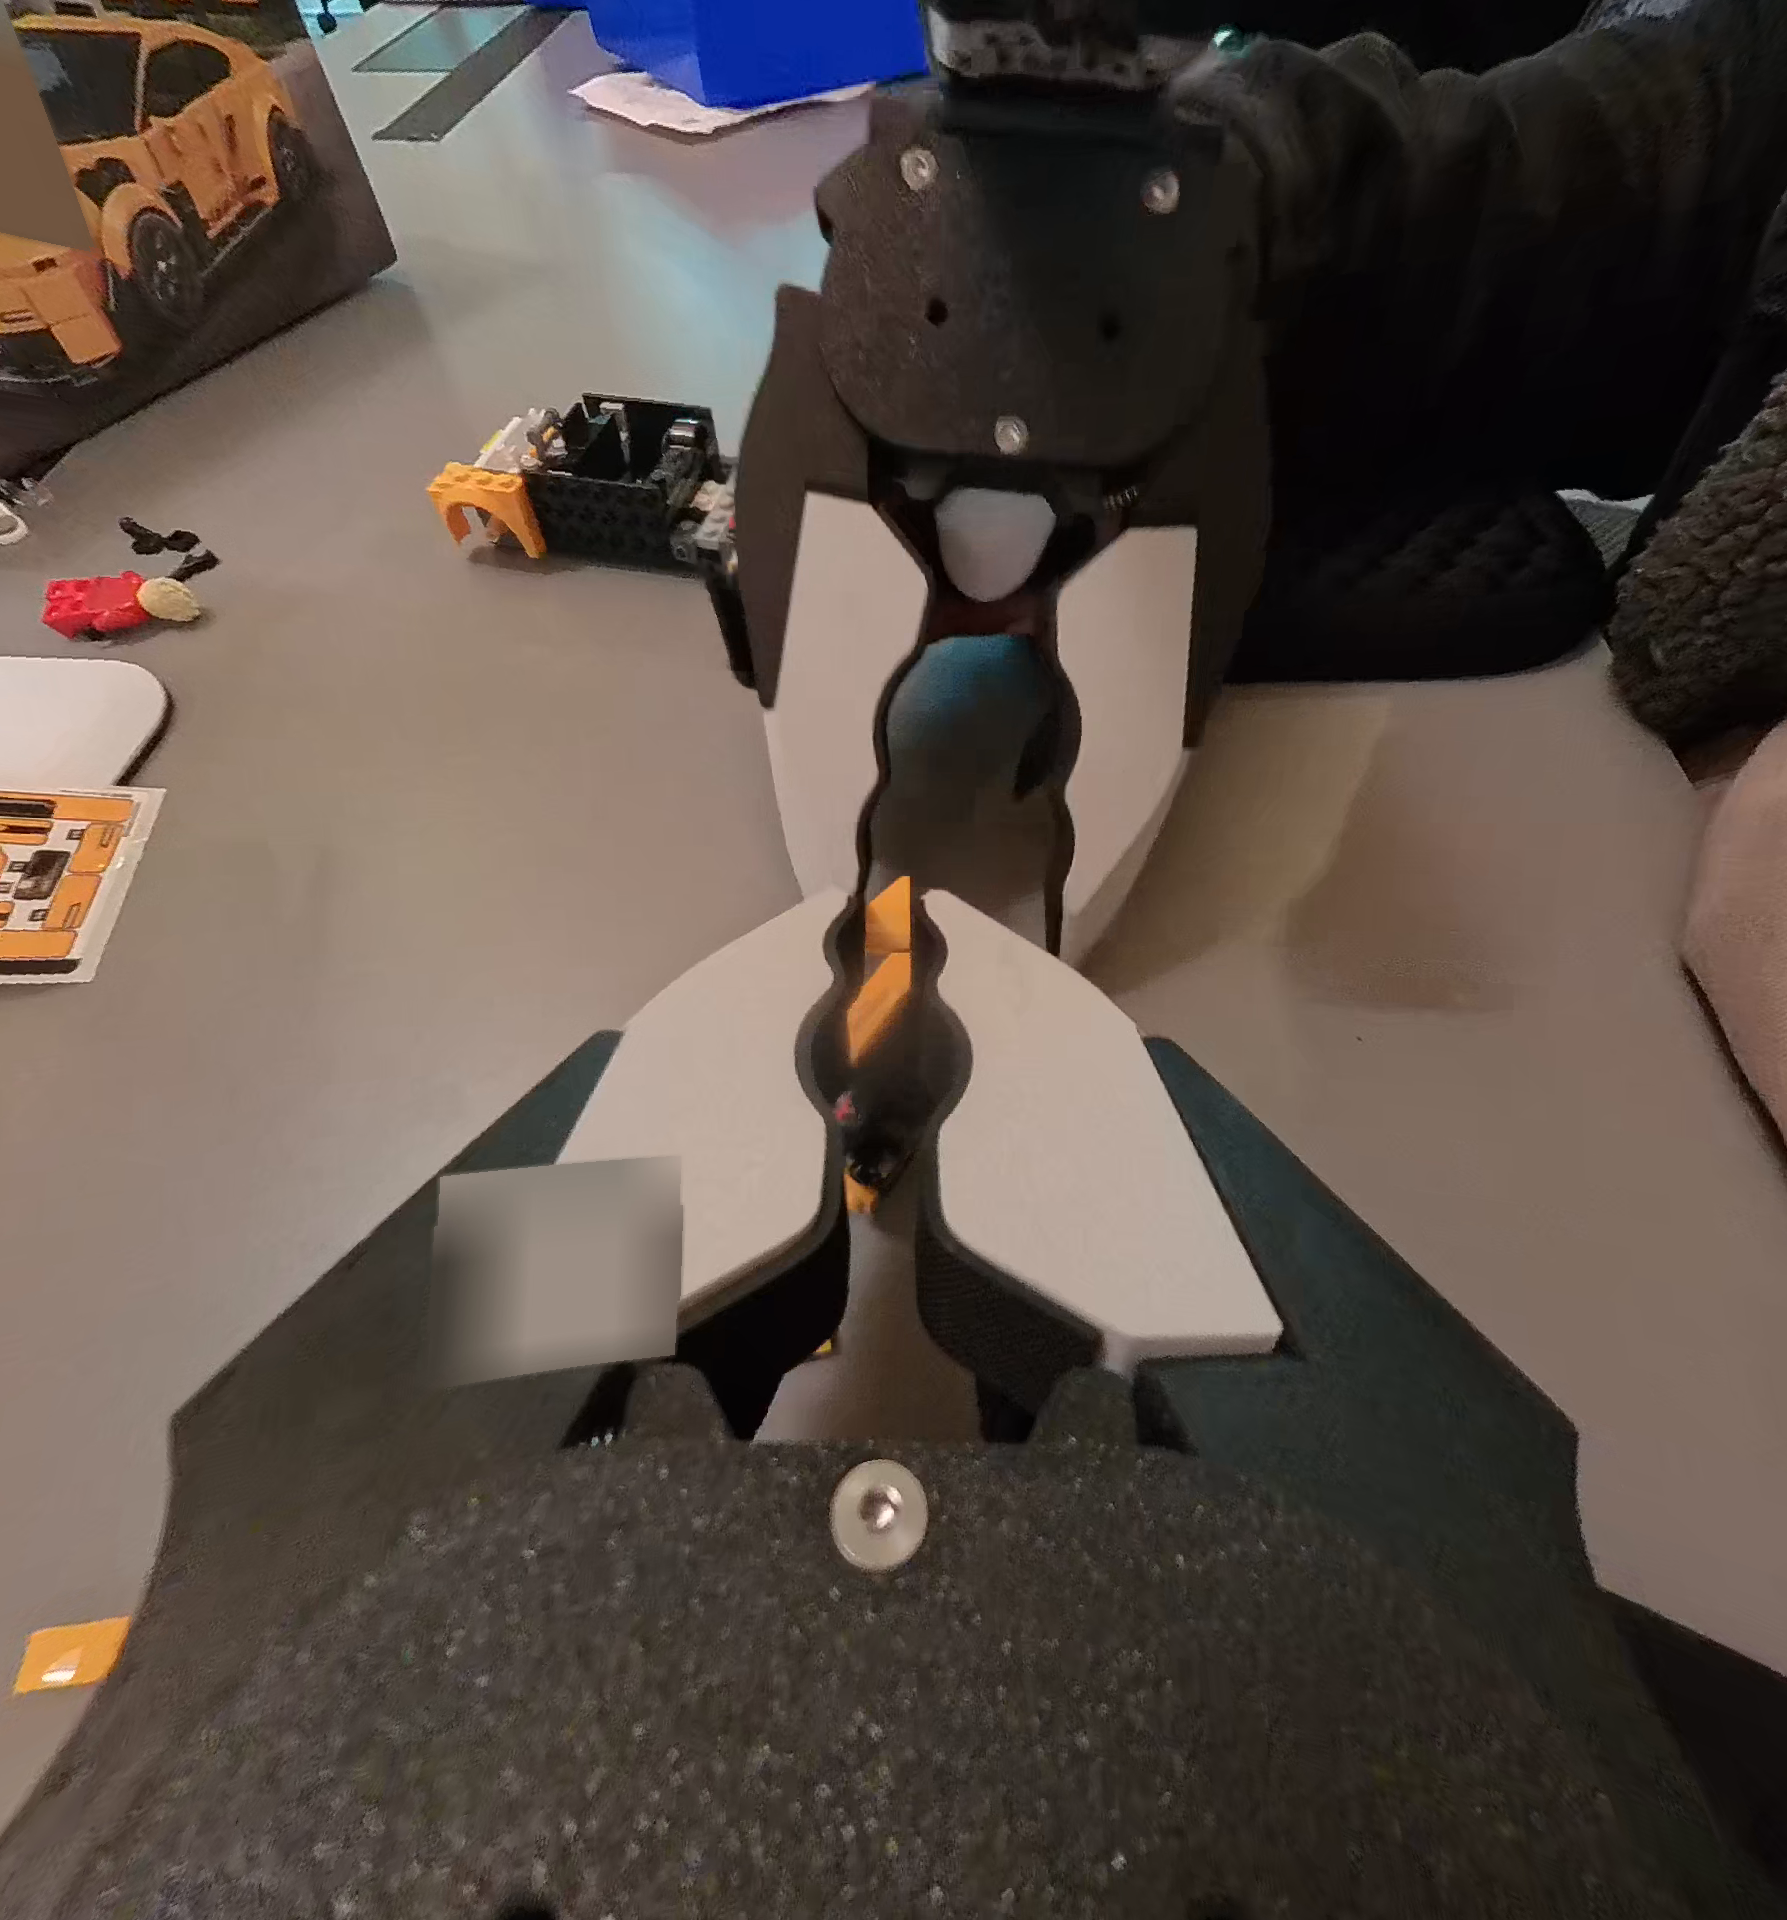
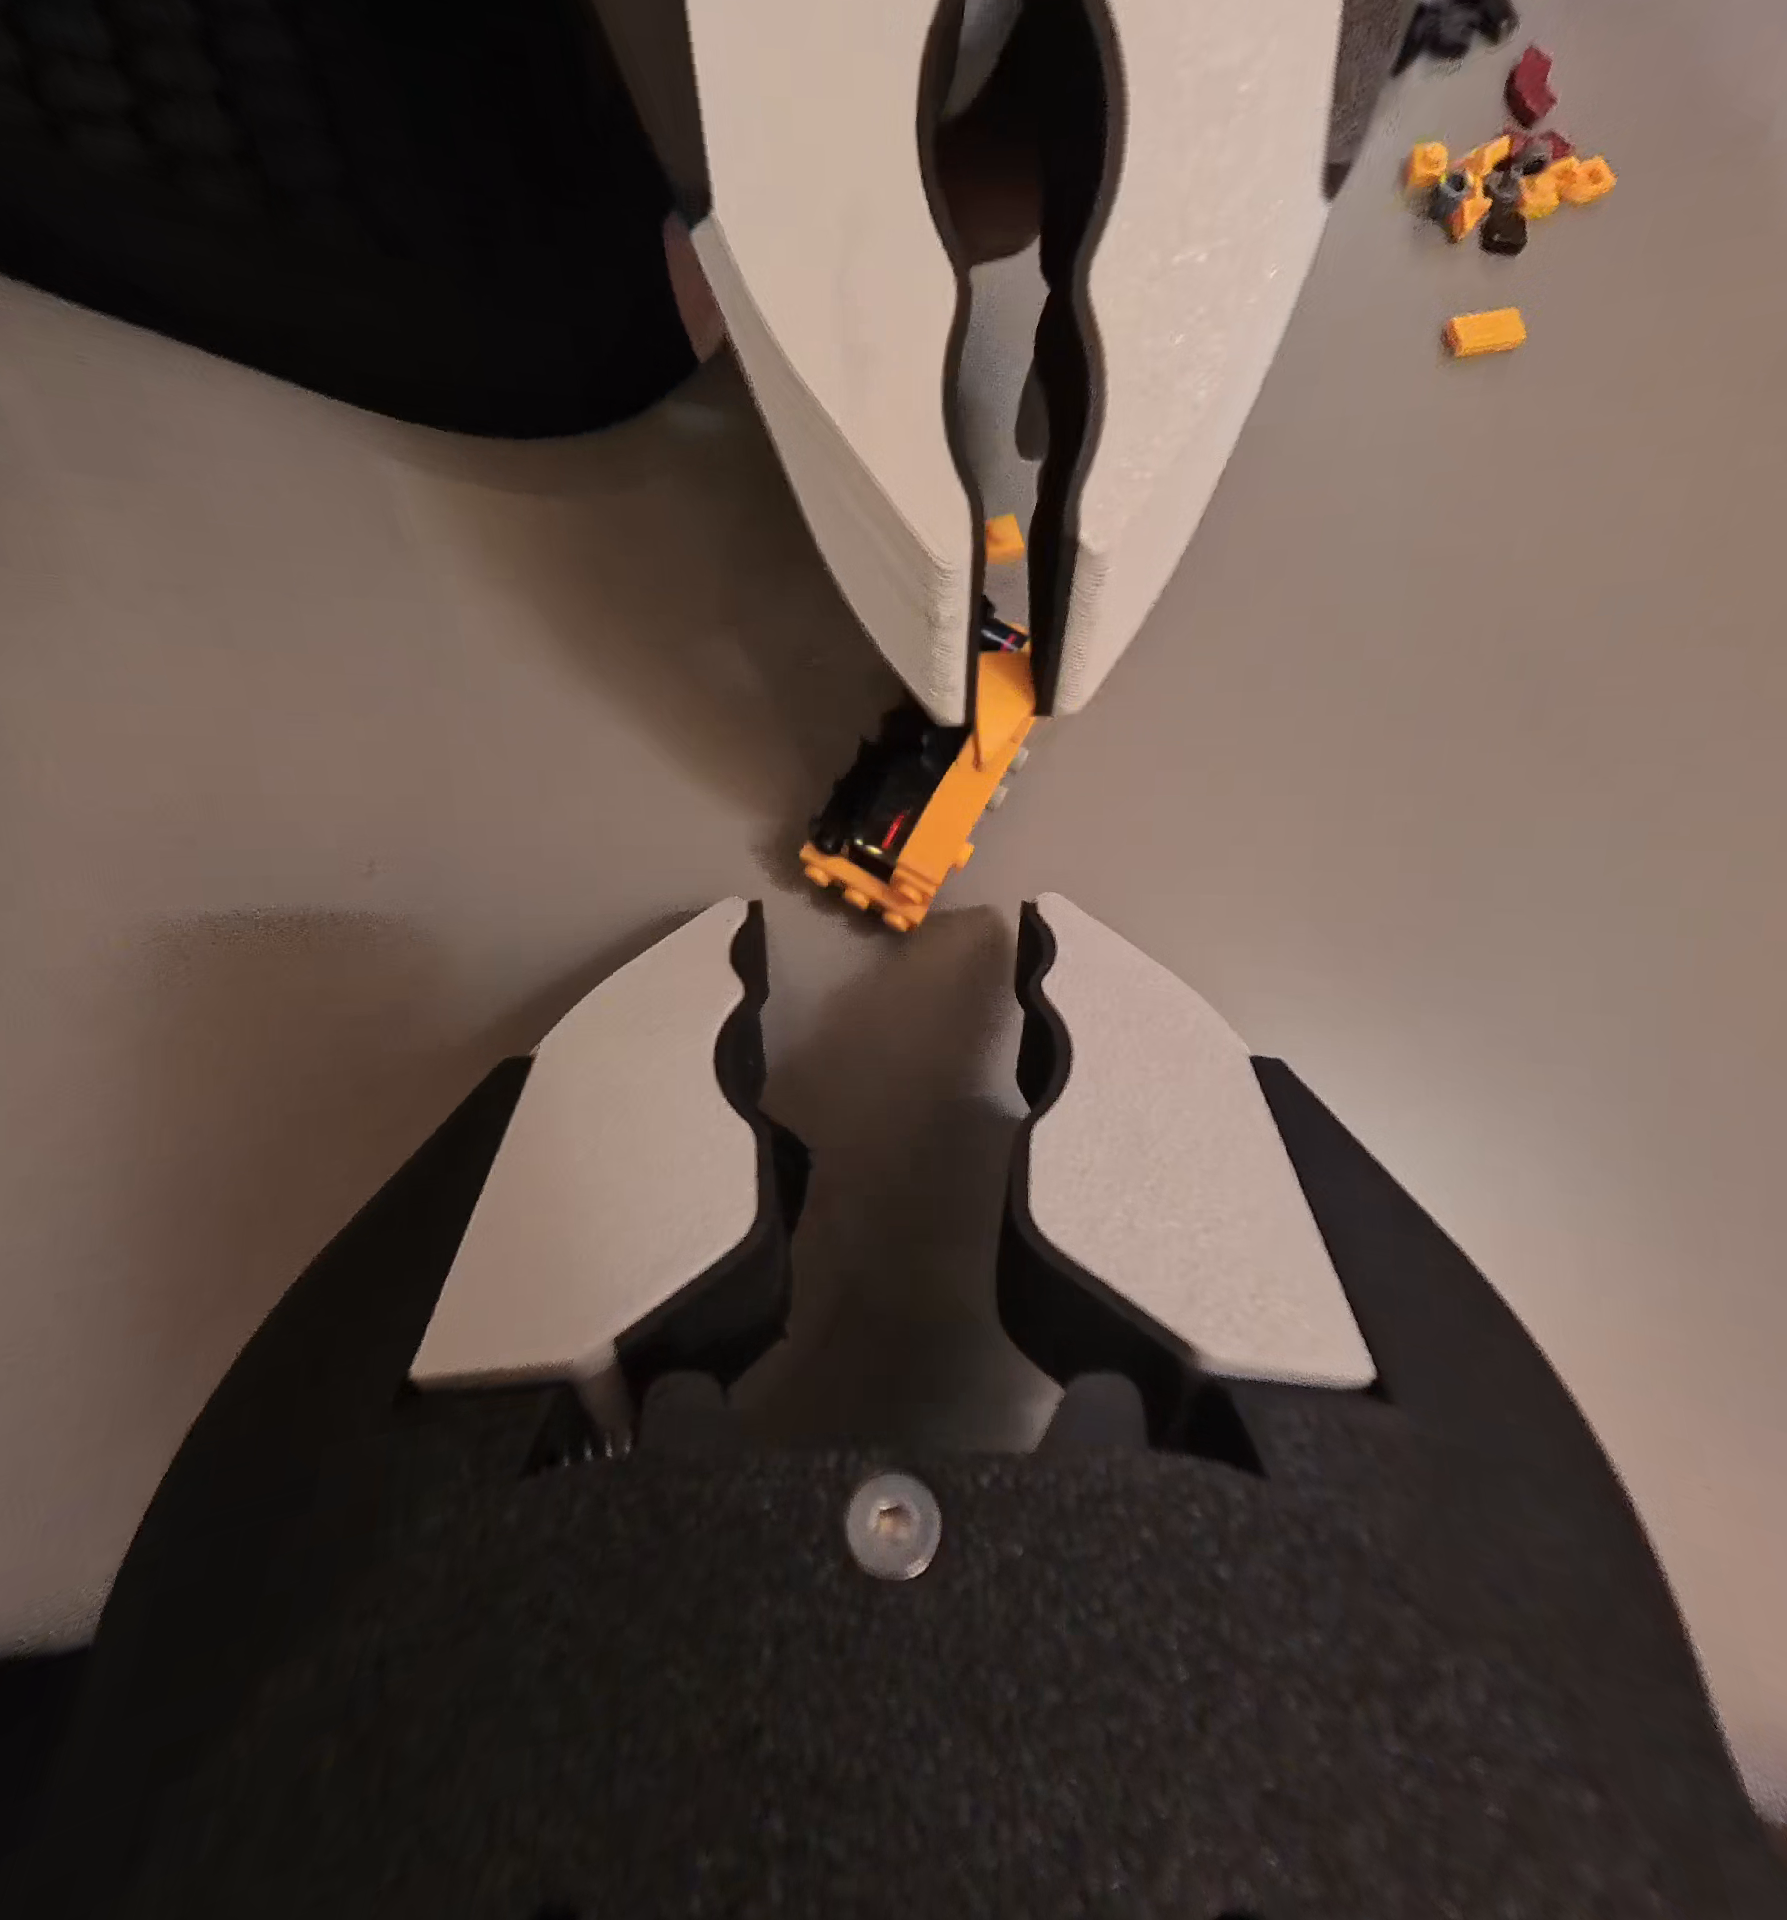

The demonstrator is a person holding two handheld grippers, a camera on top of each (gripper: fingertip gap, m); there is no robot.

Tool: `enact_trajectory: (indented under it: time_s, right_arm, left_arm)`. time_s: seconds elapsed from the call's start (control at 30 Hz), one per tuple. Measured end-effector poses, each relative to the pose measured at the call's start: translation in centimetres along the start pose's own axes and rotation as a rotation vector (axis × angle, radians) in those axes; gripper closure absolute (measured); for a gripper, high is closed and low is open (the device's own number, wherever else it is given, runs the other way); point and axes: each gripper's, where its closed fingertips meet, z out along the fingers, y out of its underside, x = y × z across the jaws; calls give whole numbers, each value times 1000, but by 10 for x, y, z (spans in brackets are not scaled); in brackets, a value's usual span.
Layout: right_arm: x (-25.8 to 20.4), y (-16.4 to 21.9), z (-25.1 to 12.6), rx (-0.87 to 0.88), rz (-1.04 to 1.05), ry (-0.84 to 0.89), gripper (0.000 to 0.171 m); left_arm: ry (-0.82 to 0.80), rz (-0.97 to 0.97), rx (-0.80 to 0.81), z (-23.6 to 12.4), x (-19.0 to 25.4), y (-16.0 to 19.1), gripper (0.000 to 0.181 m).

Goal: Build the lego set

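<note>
Between the grippers, left gripper [image 1: 884,914] clamps orange assembly [image 2: 915,821].

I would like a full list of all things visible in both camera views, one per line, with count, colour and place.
orange and black lego piece: one, held between the left gripper's fingers
half-built car: one, black with orange arch, far on the table
lego box: one, orange car picture, far left
sticker sheet: one, orange, left edge
red piece: one, left of the half-built car
loose bricks: small pile, orange and dark, top right in the right wrist view
single orange brick: one, below that pile
table: one, grey
left gripper: shut on the piece
right gripper: open, empty
</note>
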Motion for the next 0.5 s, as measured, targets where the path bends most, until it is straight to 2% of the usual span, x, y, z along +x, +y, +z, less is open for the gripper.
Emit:
enact_trajectory:
  time_s: [0.03,0.1,0.13,0.37,0.5]
  right_arm:
    - [1,1,4,-20,6,20,134]
    - [2,-3,7,-17,1,40,161]
    - [5,-3,6,-19,-7,64,165]
    - [10,-3,-6,32,35,51,166]
    - [15,-2,-8,35,46,72,160]
  left_arm:
    - [-5,0,2,-1,-1,0,174]
    - [-9,-4,6,-3,-3,-1,174]
    - [-9,-4,6,-4,-3,-1,174]
    - [-10,29,-48,-12,-7,10,174]
    - [-23,13,-72,-15,-13,19,174]
